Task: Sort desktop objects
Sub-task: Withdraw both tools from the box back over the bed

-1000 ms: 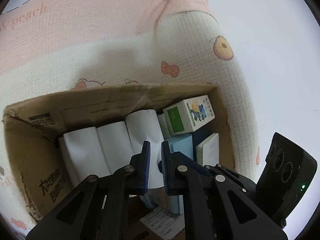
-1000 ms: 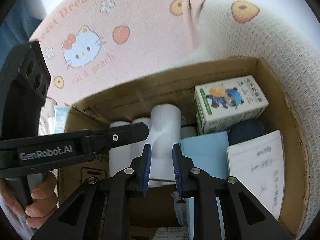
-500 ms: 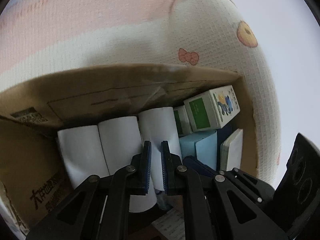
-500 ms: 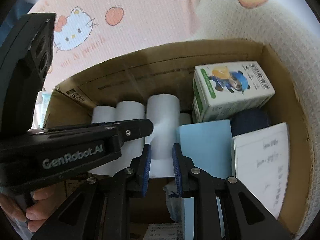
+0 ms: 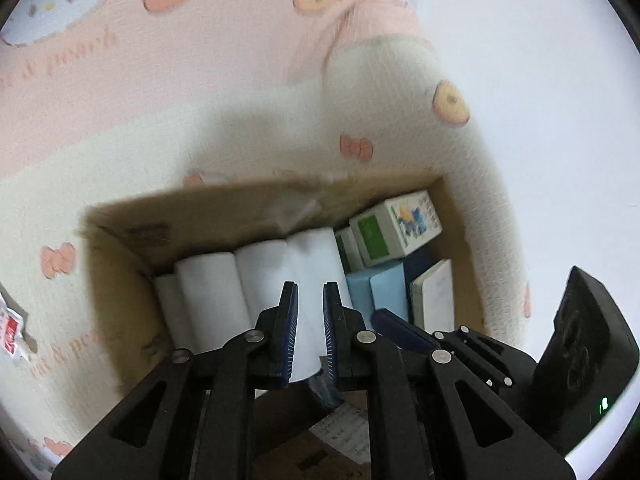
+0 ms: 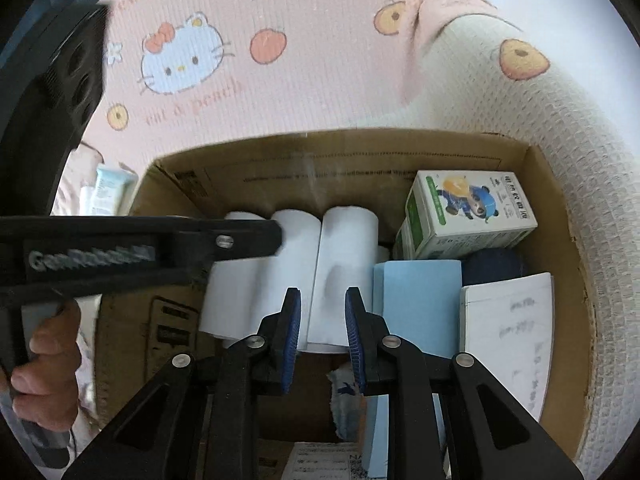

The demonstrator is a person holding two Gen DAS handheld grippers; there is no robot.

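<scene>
An open cardboard box [image 5: 240,208] [image 6: 360,168] holds several white paper rolls [image 5: 208,292] [image 6: 344,248] lying side by side. Beside them are a green-and-white cartoon carton [image 5: 396,228] [image 6: 472,208], a light blue box [image 5: 380,288] [image 6: 420,292], a white notebook [image 5: 436,296] [image 6: 508,320] and a dark blue object [image 6: 492,264]. My left gripper [image 5: 310,286] hovers over the rolls, its jaws opening slightly, the narrow gap empty. My right gripper [image 6: 323,292] hangs above the rightmost roll, shut, holding nothing. The left gripper's finger [image 6: 240,240] crosses the right wrist view.
The box stands on a pink-and-cream cartoon-print cloth [image 6: 280,80]. A pale tube [image 6: 108,192] lies left of the box. A red-and-white packet [image 5: 10,332] sits at the far left. A person's hand [image 6: 44,356] grips the left tool. A printed slip [image 5: 348,428] lies inside the box.
The left wrist view has pulled back from the box, which looks smaller and further away. The right wrist view has risen a little and rolled. The box's contents have not moved.
</scene>
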